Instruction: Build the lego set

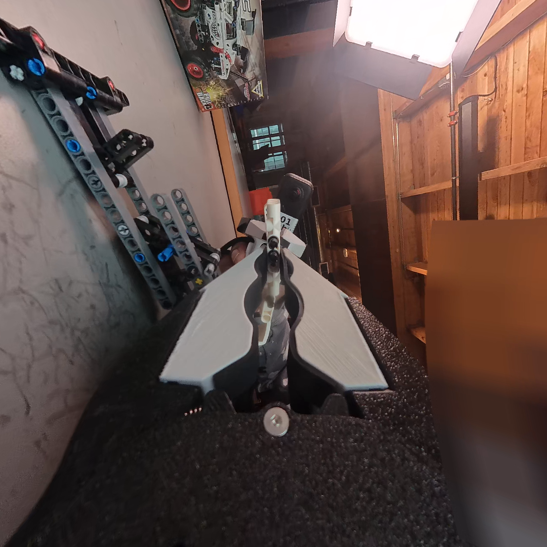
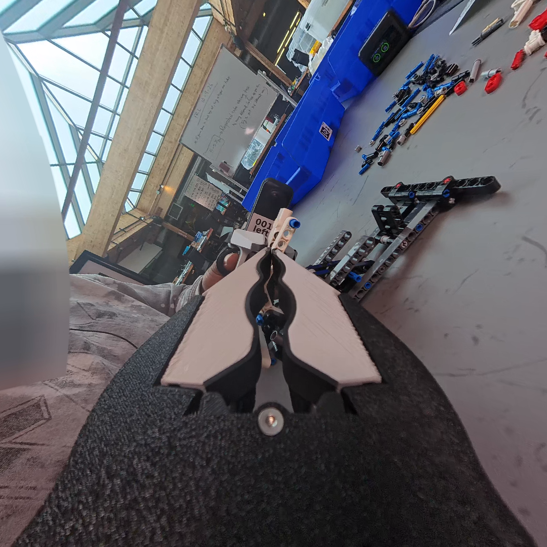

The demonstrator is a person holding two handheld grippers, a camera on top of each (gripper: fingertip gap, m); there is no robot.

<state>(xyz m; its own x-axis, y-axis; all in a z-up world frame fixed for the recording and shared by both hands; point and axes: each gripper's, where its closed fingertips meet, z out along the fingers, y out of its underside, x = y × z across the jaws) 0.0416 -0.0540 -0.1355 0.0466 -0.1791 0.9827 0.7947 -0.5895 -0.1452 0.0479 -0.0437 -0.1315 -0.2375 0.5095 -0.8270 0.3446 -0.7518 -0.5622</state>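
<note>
Above the surface (image 2: 444, 296), both grippers clamp one white beam (image 1: 272, 231), its long axis toward 12 o'clock: left gripper (image 1: 273, 260), right gripper (image 2: 270, 254).

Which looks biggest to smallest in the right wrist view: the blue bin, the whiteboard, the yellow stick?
1. blue bin
2. whiteboard, nearly the same; it stands farther back, so unsure
3. yellow stick, smallest

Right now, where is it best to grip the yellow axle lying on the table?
Grip the yellow axle at its bare middle, from above, jaws across its width. It lies flat and thin on the table, with blue pins crowding one side.
</note>
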